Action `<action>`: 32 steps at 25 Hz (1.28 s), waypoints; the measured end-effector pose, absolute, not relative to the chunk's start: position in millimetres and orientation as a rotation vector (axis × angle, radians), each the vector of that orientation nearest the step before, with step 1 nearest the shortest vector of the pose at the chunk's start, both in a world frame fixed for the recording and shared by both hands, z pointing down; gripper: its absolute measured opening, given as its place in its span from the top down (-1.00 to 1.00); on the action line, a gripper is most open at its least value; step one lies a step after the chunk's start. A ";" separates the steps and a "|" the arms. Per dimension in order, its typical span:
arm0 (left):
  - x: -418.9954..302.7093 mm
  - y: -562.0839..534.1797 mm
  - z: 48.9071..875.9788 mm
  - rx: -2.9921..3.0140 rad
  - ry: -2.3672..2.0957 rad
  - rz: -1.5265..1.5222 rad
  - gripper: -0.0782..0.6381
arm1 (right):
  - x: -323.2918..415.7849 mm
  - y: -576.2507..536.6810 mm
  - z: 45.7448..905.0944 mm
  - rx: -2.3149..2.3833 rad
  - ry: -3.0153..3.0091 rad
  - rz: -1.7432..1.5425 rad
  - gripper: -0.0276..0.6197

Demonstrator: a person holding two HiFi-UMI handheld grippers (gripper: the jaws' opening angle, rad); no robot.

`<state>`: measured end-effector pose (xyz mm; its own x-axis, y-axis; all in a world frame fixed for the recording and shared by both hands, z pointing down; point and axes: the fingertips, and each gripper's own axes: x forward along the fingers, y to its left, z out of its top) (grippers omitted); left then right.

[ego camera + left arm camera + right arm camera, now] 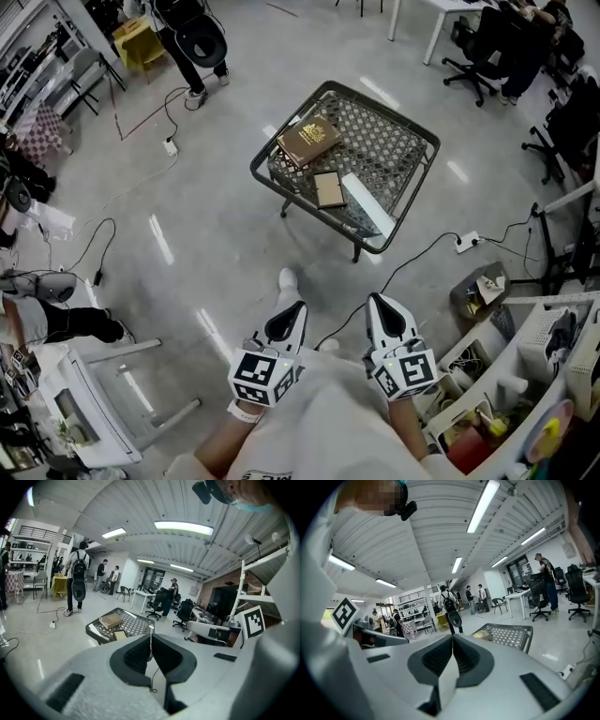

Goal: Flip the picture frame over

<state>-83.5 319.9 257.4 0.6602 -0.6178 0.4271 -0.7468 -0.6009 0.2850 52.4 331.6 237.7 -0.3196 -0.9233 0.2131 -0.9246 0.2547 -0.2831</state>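
While the picture frame lies beside a book with illegible print, left gripper and right gripper are pressed together, empty

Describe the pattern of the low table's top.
The table top is an open criss-cross mesh inside a dark frame; the head view shows it best.

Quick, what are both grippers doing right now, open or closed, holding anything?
Left gripper: closed, holding nothing.
Right gripper: closed, holding nothing.
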 end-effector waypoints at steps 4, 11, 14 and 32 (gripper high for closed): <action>-83.0 260.8 265.5 2.429 -1.021 0.410 0.70 | 50.2 272.9 248.2 1.810 -2.450 0.598 0.86; -101.3 143.0 260.7 2.433 -0.950 0.399 0.70 | 31.7 163.6 263.0 1.833 -2.331 0.651 0.86; -114.4 101.3 269.0 2.415 -0.917 0.414 0.70 | 21.0 121.3 266.4 1.839 -2.298 0.678 0.85; -138.3 10.4 305.8 2.332 -0.970 0.465 0.70 | -4.0 19.8 297.2 1.683 -2.305 0.730 0.86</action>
